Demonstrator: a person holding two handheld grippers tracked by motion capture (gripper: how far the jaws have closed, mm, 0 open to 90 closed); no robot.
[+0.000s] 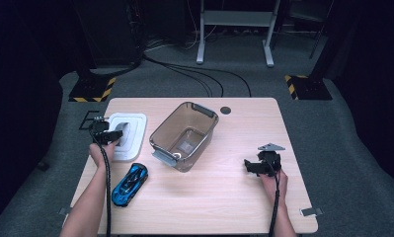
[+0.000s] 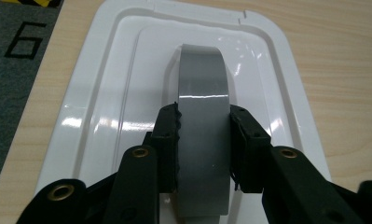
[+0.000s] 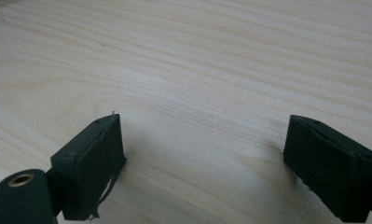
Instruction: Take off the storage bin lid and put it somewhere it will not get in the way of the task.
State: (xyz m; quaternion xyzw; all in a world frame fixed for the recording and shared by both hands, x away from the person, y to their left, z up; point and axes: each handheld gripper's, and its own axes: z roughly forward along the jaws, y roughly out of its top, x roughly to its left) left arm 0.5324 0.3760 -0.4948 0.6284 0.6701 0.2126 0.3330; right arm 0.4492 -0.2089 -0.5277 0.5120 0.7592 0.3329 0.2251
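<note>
2 claws are in our hands: our left claw [image 2: 203,140] clamps the grey handle [image 2: 203,116] of the white lid [image 2: 104,93], which lies near the surface's [image 1: 224,197] left edge. Our right claw [image 3: 202,154] gapes wide over bare wood near the right edge.

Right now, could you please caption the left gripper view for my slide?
Left gripper shut on the grey handle of a white lid lying on the table.
</note>
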